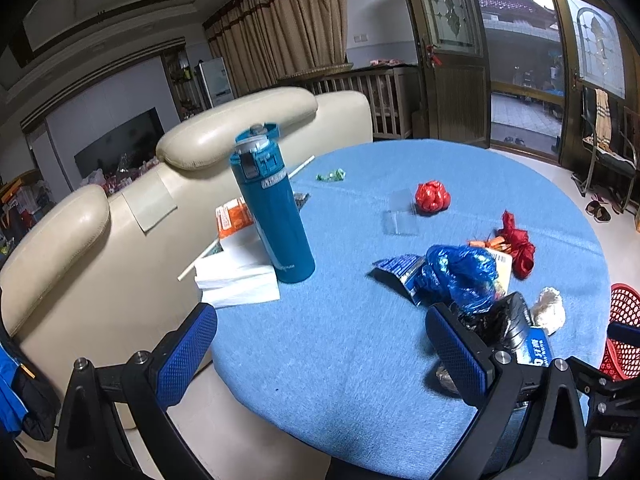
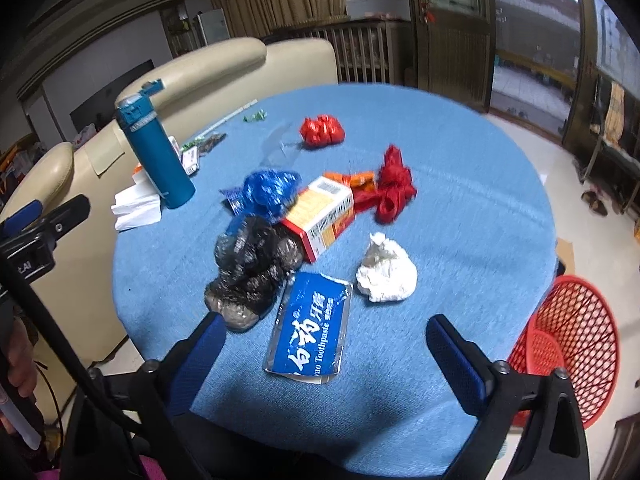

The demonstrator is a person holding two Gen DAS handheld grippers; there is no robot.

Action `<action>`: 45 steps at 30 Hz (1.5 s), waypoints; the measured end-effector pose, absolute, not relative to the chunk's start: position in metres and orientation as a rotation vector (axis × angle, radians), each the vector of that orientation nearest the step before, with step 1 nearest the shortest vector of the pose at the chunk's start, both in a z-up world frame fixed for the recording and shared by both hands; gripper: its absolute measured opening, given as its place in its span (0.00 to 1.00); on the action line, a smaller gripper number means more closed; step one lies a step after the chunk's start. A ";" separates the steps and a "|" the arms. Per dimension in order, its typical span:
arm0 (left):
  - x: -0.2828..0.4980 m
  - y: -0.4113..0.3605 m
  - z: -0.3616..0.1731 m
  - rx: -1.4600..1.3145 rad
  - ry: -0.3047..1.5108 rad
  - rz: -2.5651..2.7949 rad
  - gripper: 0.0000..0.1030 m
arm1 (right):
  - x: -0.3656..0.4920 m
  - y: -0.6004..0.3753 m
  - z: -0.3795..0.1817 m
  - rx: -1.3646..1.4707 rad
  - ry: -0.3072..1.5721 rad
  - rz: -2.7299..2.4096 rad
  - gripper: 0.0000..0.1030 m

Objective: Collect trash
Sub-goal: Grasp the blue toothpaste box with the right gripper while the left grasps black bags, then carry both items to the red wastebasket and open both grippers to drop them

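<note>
Trash lies on a round blue table (image 2: pixel 460 184): a blue toothpaste packet (image 2: pixel 310 330), a black crumpled bag (image 2: pixel 250 268), a white paper wad (image 2: pixel 386 268), an orange-white box (image 2: pixel 322 214), a blue crumpled bag (image 2: pixel 268 190) and two red bags (image 2: pixel 322 130) (image 2: pixel 394 188). My right gripper (image 2: pixel 320 354) is open, its jaws either side of the toothpaste packet. My left gripper (image 1: pixel 320 344) is open over the table's near edge, left of the black bag (image 1: pixel 494 320) and blue bag (image 1: pixel 460 276). A red mesh basket (image 2: pixel 572 344) stands on the floor at the right.
A teal bottle (image 1: pixel 272 212) stands at the table's left beside white napkins (image 1: pixel 236 276) and an orange box (image 1: pixel 232 218). A green wrapper (image 1: pixel 330 176) lies far back. A cream sofa (image 1: pixel 80 240) is on the left. The red basket also shows in the left wrist view (image 1: pixel 624 328).
</note>
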State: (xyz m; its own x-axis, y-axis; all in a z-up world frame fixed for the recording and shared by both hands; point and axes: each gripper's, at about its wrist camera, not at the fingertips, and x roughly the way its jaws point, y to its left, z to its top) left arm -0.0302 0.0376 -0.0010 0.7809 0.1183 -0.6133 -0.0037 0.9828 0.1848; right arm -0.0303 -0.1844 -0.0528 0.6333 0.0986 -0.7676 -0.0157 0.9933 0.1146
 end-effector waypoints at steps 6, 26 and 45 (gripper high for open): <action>-0.014 0.040 -0.019 0.162 0.739 0.042 1.00 | -0.010 -0.192 -0.078 0.160 0.989 0.087 0.87; 0.024 -0.017 -0.074 0.123 1.007 -0.305 1.00 | 0.006 -0.227 -0.123 0.385 1.114 0.220 0.55; 0.012 -0.055 -0.110 0.082 1.139 -0.507 0.37 | -0.043 -0.319 -0.091 0.493 0.917 0.124 0.54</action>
